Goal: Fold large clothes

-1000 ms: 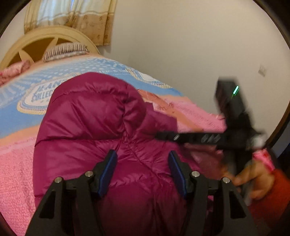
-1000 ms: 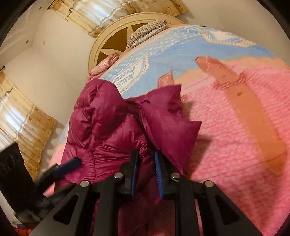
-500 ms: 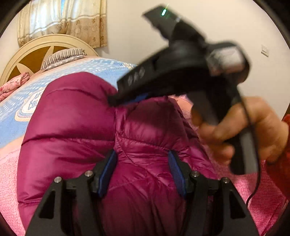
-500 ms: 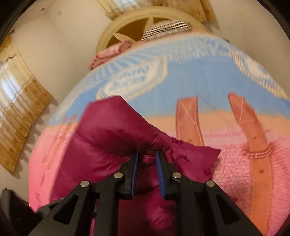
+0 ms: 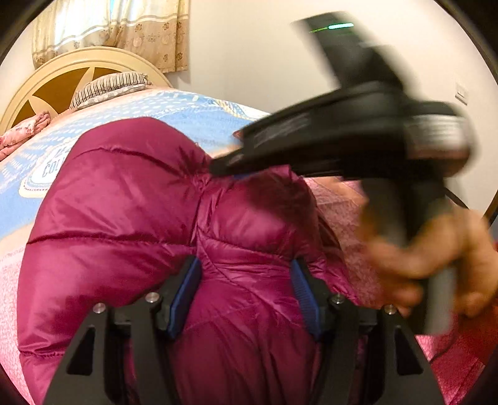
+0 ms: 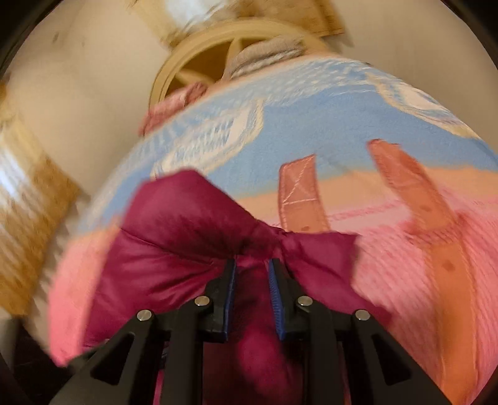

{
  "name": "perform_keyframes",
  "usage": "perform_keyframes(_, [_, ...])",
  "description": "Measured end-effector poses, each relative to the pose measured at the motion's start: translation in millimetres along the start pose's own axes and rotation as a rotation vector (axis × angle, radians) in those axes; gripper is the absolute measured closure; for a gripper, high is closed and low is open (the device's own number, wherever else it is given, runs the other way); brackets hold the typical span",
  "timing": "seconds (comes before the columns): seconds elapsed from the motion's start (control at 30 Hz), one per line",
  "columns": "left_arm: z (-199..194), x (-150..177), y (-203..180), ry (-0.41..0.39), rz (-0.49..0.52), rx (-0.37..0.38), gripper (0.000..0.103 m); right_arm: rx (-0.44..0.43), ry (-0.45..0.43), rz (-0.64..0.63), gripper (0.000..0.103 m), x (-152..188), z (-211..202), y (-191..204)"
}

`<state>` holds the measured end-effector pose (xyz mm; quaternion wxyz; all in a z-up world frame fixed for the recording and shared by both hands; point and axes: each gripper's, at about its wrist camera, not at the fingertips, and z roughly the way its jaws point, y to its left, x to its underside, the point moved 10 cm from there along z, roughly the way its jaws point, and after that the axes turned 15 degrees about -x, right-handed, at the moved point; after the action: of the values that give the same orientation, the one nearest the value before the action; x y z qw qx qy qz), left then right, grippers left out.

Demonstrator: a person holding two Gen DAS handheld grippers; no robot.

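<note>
Warm, even indoor light with daylight glowing through the curtain [image 5: 102, 28], soft sheen on the quilted jacket [image 5: 140, 218], heavy motion blur across the right wrist view (headboard [image 6: 199, 59] smeared), and dark fisheye vignetting bending every edge.

The jacket [image 5: 124, 224] lies on the bed [image 5: 193, 115], before the pillow [image 5: 109, 85], which sits against the headboard [image 5: 62, 67].

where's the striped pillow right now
In the left wrist view the striped pillow sits upper left, at the head of the bed against the cream arched headboard, beyond the magenta puffer jacket.
</note>
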<state>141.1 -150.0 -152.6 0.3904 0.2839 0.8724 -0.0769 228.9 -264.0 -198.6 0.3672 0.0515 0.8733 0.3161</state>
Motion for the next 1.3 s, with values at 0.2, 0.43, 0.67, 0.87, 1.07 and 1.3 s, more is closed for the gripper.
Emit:
perform_keyframes(0.2, [-0.7, 1.6, -3.7, -0.006, 0.0, -0.003, 0.039, 0.092, -0.091, 0.015, 0.047, 34.9, -76.6, 0.9])
perform_keyframes(0.43, [-1.4, 6.4, -7.5, -0.006, 0.006, -0.032, 0.039, 0.052, -0.027, 0.077, 0.068, 66.1, -44.8, -6.7])
perform_keyframes(0.67, [4.9, 4.8, -7.8, 0.01, 0.006, -0.07, 0.041, 0.098, 0.003, 0.05, 0.076, 70.5, -18.9, -8.1])
perform_keyframes(0.87, [-4.5, 2.9, -4.8, 0.063, -0.009, -0.082, 0.042, 0.086, -0.001, 0.048, 0.076, 72.4, -19.1, -8.5])
perform_keyframes(1.07, [-64.4, -10.9, 46.5, 0.007, -0.149, 0.033, 0.023, 0.071, -0.022, 0.051, 0.076, 73.0, -18.4, -8.4])
perform_keyframes(1.3, [-15.7, -17.7, 145.1, 0.059, -0.315, -0.156, 0.009, 0.089, -0.04, 0.047, 0.075, 72.6, -21.9, -7.3])
